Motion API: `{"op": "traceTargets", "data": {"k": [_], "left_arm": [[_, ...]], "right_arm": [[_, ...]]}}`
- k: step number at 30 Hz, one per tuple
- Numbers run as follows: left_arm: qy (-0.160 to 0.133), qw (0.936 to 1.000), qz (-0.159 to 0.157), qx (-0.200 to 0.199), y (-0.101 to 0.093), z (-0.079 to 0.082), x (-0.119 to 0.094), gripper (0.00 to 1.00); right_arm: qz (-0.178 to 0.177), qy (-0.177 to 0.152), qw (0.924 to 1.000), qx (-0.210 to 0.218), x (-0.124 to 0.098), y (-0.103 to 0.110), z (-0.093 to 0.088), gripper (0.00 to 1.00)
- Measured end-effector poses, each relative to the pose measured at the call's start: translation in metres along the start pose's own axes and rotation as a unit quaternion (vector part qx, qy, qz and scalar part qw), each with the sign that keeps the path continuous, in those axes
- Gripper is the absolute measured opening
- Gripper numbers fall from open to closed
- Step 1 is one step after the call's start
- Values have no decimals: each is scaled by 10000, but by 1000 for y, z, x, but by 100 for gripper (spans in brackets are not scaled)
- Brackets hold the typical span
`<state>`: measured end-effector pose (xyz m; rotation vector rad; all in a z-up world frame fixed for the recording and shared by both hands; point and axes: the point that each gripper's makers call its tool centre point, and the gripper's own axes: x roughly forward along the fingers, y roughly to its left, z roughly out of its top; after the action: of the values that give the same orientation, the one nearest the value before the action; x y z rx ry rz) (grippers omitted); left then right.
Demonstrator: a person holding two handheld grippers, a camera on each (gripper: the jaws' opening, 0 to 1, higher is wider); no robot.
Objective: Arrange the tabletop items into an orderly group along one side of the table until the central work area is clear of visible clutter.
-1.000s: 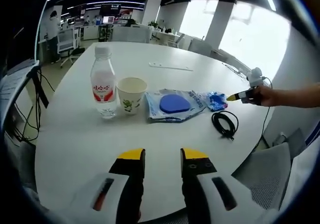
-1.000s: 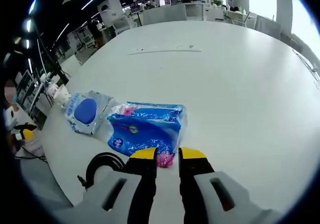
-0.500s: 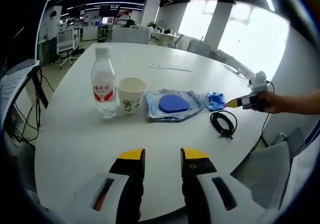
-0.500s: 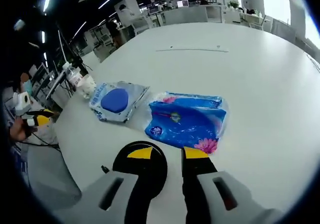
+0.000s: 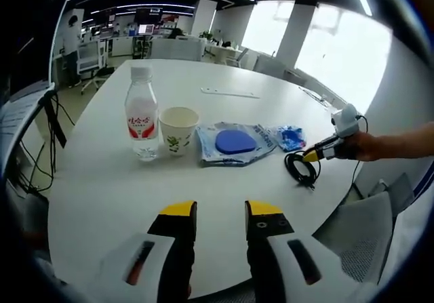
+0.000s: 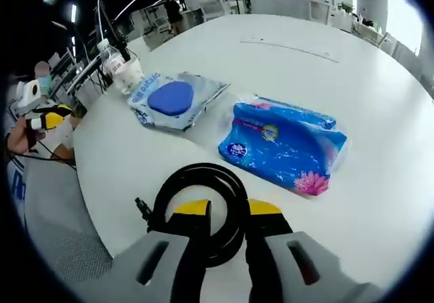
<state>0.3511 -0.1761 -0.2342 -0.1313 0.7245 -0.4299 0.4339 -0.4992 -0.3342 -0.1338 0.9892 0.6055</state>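
A water bottle, a paper cup, a clear pouch with a blue disc and a blue tissue pack stand in a row across the white round table. A coiled black cable lies nearer the table's edge. My left gripper stands open over bare table, well short of the row. My right gripper is open low over the cable coil, whose near arc passes between the jaws. Beyond it lie the tissue pack and the pouch.
A hand brings the right gripper in from the right of the left gripper view. The bottle and cup stand far left, close to the left gripper. A thin strip lies mid-table. Office chairs ring the table.
My right gripper has drawn back from the tissue pack and come down over the cable coil, staying open. The left gripper and the row of items have not moved.
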Motion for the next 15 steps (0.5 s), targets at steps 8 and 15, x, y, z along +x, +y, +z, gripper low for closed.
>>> {"op": "traceTargets", "data": {"k": [8,15], "left_arm": [[-12,10000,-1,-13,2,-1,-1,27],[-26,10000,-17,-9,1,0,-2,26]], "right_arm": [[-35,-106,9995,295,0,2,2,5],[-81,-122,9989,434,2,9,7,3]]}}
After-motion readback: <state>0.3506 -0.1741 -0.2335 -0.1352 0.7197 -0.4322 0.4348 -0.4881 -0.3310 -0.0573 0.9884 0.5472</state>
